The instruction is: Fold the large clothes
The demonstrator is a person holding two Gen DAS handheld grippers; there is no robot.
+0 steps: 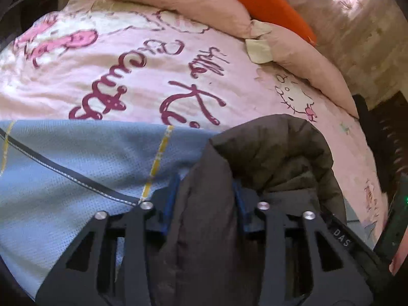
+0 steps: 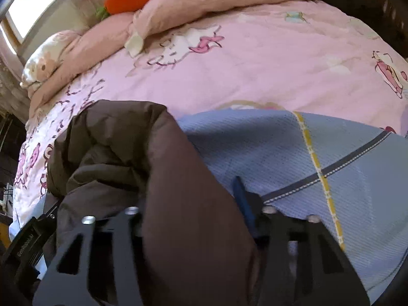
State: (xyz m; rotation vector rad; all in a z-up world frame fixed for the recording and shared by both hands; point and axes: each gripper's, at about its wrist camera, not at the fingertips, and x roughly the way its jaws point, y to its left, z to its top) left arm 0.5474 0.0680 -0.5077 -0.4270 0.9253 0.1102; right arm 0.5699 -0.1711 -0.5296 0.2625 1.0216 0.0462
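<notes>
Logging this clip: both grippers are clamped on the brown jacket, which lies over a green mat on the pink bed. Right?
One slip: the mat is light blue, not green, as the right wrist view shows. The rest holds: the left gripper and right gripper both clamp the brown jacket on the pink bed.

The padded jacket is dark brown with quilted stitching, while the blanket under it is light blue mesh, crossed by yellow stripes and a dark grey band with pale stitching. The bedsheet is pink, printed with white cartoon cats, pink bows and dark magenta script, and the rolled duvet behind is plain peach. The plush carrot is orange with a green top, and each tool shows black frames with blue pads.
</notes>
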